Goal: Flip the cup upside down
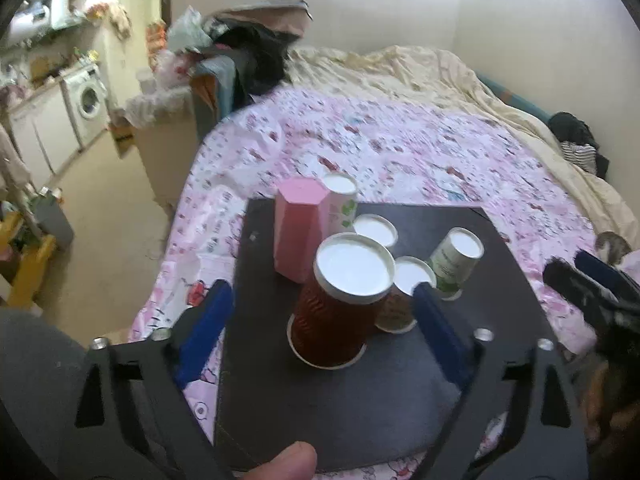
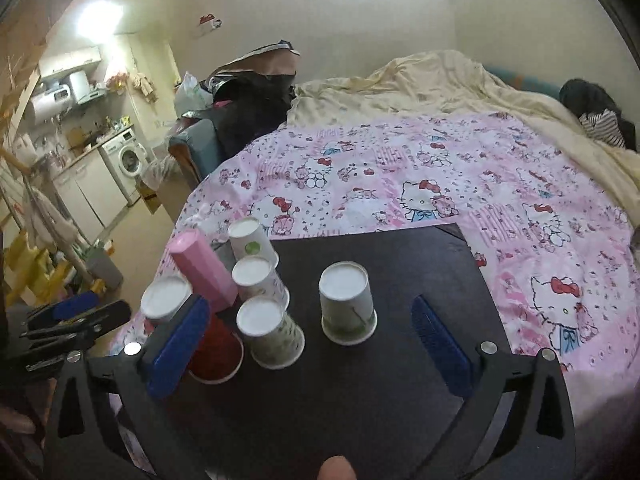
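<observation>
While six cups stand bottom-up on a dark board, both grippers hover above it with nothing held.

Board: a dark flat board [image 2: 400, 380] lies on a bed covered by a pink cartoon-cat sheet [image 2: 440, 184].

Red cup: a ribbed red-brown paper cup [image 1: 336, 312], upside down with its white base on top, stands at the near left of the board.

Left gripper: the left gripper [image 1: 322, 312] has its blue-padded jaws spread wide; the red cup sits between them, and neither pad touches it.

Cup apart: a white cup with green print [image 2: 347, 304], also upside down, stands on the board to the right of the red cup, apart from the cluster.

Right gripper: the right gripper [image 2: 310, 320] has its jaws wide open; the cup with green print stands between and beyond the fingertips, clear of both pads.

Pink cup: a tall pink faceted cup [image 1: 298, 232] stands inverted just behind the red cup.

Other cups: three more white paper cups with green print, all inverted, crowd close beside the red cup, behind it and to its right.

Thumb: a fingertip [image 1: 290, 462] shows at the bottom edge of the left wrist view.
</observation>
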`<state>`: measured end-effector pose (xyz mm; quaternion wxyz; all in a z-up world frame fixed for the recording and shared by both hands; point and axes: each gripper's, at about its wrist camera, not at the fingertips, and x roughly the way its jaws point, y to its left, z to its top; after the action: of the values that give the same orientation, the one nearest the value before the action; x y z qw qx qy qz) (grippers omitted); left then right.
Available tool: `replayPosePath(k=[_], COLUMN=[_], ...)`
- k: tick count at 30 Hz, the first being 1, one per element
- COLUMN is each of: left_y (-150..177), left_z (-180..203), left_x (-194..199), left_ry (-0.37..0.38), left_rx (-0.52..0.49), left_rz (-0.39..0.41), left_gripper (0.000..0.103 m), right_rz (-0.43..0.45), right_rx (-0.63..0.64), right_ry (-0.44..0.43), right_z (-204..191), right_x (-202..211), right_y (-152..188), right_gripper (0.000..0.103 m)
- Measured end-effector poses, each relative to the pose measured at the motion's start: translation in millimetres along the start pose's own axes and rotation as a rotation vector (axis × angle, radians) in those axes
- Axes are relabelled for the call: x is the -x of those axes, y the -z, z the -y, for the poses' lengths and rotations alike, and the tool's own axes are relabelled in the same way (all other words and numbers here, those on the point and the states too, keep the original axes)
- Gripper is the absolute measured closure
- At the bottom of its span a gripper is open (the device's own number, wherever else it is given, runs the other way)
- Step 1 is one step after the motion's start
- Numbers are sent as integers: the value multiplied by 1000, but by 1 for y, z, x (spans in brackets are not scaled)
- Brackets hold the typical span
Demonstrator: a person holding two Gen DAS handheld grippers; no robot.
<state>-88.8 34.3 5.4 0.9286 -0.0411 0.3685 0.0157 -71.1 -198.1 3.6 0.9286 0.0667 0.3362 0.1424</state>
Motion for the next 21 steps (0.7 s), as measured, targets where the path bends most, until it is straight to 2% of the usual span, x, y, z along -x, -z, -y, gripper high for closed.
replayPosePath(k=[3,7,10,21], left_y=[1,6,12,15], left_z=[-2,2,8,12], left_x=[1,1,2,7], left_ry=[-15,-43,-54,-49], left_rx=[26,-15,-46,-46], left_rz=[31,72,71,92], left_gripper=[1,0,0,0], right_rz=[-3,21,23,33], right_rx=[27,69,89,102], right_ry=[23,65,97,117], right_z=[-8,-13,-14,-19], right_x=[3,5,2,-7], right_y=[10,20,23,23], right_gripper=[0,0,0,0])
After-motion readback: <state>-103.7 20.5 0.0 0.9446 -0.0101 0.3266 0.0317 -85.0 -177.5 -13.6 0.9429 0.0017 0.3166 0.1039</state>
